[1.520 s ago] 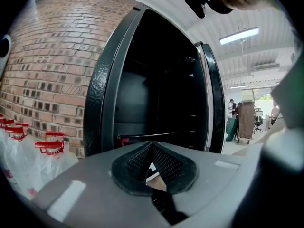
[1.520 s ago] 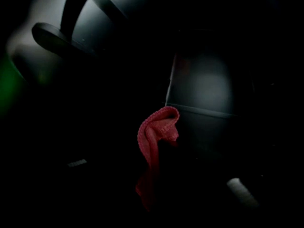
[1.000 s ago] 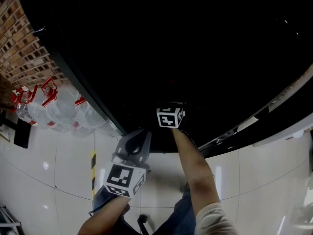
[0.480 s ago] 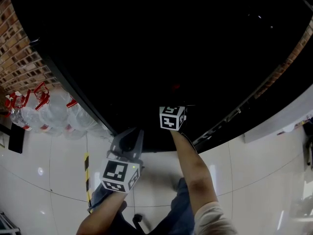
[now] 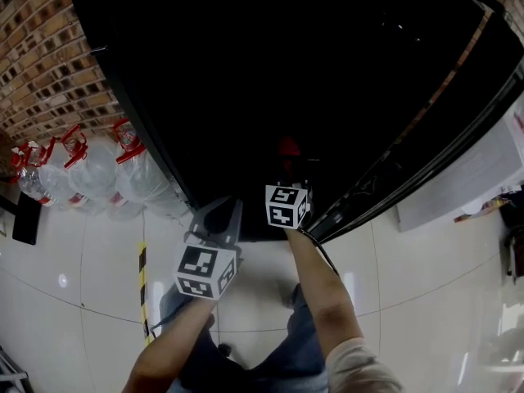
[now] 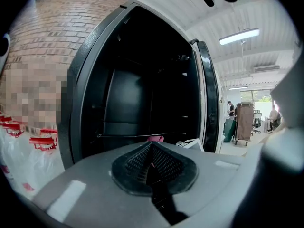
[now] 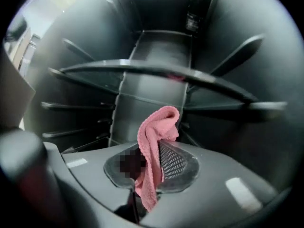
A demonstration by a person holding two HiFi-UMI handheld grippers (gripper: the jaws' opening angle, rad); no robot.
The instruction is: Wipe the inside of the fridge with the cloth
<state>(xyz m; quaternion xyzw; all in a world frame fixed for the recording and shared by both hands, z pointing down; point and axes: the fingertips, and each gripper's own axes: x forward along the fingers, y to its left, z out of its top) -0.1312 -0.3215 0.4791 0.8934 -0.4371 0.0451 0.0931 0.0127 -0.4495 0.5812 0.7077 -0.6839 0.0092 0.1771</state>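
Filling most of the head view, the fridge (image 5: 270, 72) stands open, its inside black and its lower front edge running just above both grippers. The door (image 6: 209, 94) is swung wide at the right of the left gripper view, leaving the whole opening free. A brick wall (image 5: 49, 64) meets the fridge's left side, and pale tiled floor (image 5: 90, 277) spreads open below and to the right. Clear water bottles (image 5: 98, 174) with red handles crowd the floor against the fridge's left edge, near the left gripper's side. A yellow-and-black strip (image 5: 143, 281) lies on the tiles just left of the left arm.

Inside, a shelf (image 7: 156, 72) arcs across the right gripper view, with bare rails (image 7: 71, 106) on the side wall and open space below its front edge.

The right gripper (image 5: 286, 178) reaches over the fridge's lower edge into the dark; its jaws are clenched on the cloth (image 7: 154, 146). That pink cloth is pinched along its middle, its top fold standing free below the shelf's edge and its tail hanging down between the pads.

The left gripper (image 5: 214, 223) hangs outside the opening, just short of the fridge's edge, jaws pressed together with nothing between them.
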